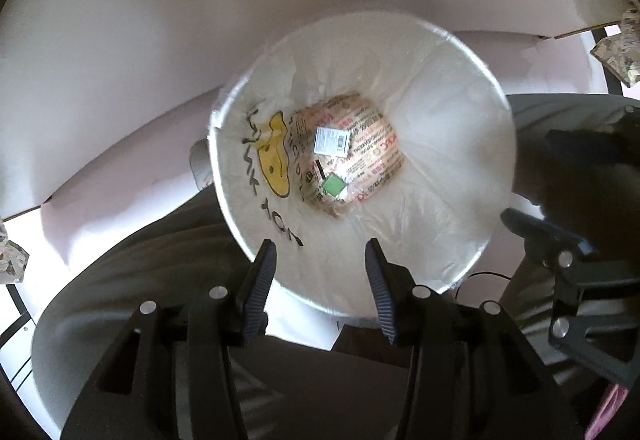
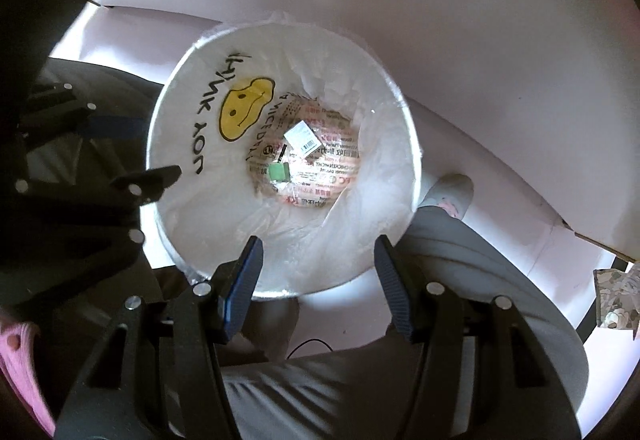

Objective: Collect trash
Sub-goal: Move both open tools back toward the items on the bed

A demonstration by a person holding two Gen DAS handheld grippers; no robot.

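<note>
A round bin (image 1: 496, 176) (image 2: 412, 160) lined with a white bag that bears a yellow smiley face (image 1: 276, 160) (image 2: 244, 112) sits right below both grippers. At its bottom lie a crumpled printed paper wrapper (image 1: 376, 160) (image 2: 332, 176), a small white barcode label (image 1: 332, 141) (image 2: 303, 136) and a green square scrap (image 1: 334, 186) (image 2: 276, 172). My left gripper (image 1: 319, 242) (image 2: 158, 148) hangs open above the bin's near rim, nothing between its fingers. My right gripper (image 2: 319, 238) (image 1: 528, 176) is open too and holds nothing, over the rim beside the left one.
A person's grey trouser legs (image 1: 120, 280) (image 2: 480, 280) flank the bin, with a light slipper (image 2: 452, 192) beside it. White boards (image 1: 160, 40) (image 2: 480, 40) lie on the pale floor behind. A thin black cable (image 1: 480, 276) runs near the bin's base. Patterned objects (image 1: 616, 48) (image 2: 616, 300) sit at the edges.
</note>
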